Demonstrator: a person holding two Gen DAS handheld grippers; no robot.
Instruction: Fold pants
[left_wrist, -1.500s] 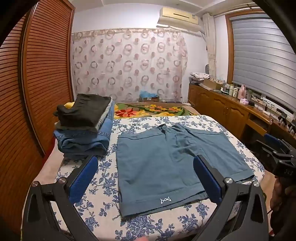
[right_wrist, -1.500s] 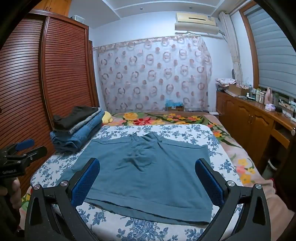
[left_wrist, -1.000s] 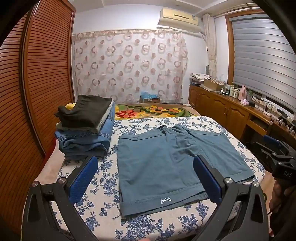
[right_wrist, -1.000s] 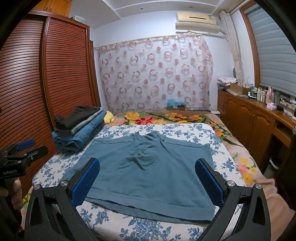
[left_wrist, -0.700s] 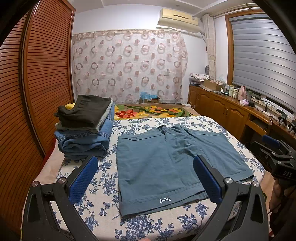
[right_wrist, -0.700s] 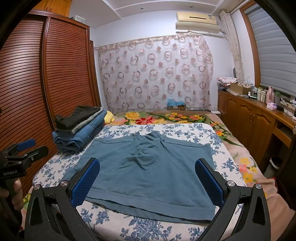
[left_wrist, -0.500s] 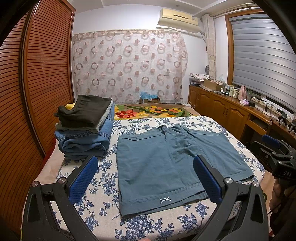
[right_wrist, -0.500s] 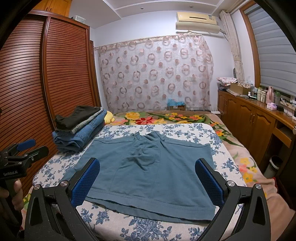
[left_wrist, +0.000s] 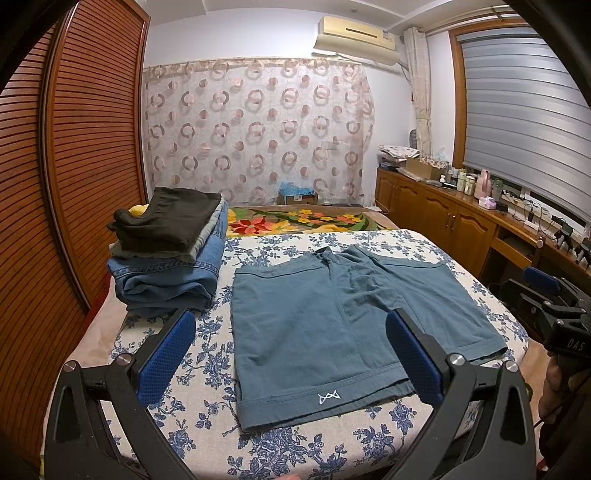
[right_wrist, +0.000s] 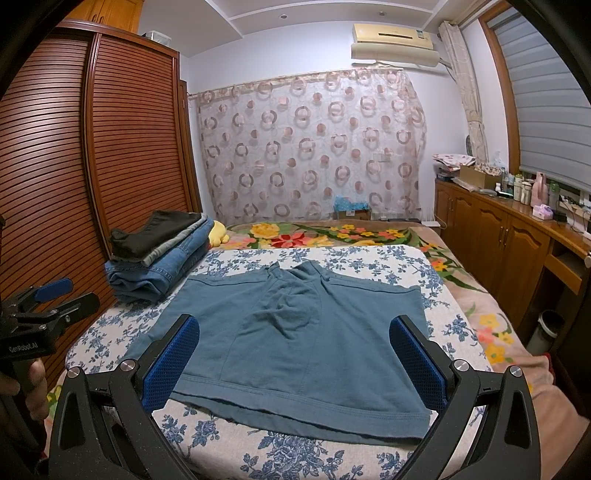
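Blue-padded jaws stand wide apart on the left gripper (left_wrist: 290, 356) and the right gripper (right_wrist: 295, 360) alike, and neither holds anything. Both hover above the near edge of the bed (left_wrist: 192, 417), clear of the cloth. Ahead, the teal shorts (left_wrist: 332, 325) lie spread flat and unfolded, hems nearest, waistband far. Beside them sits a stack of folded clothes (left_wrist: 173, 251). Folding has not begun, I judge; next, each gripper should drop to pinch an edge for the first fold.
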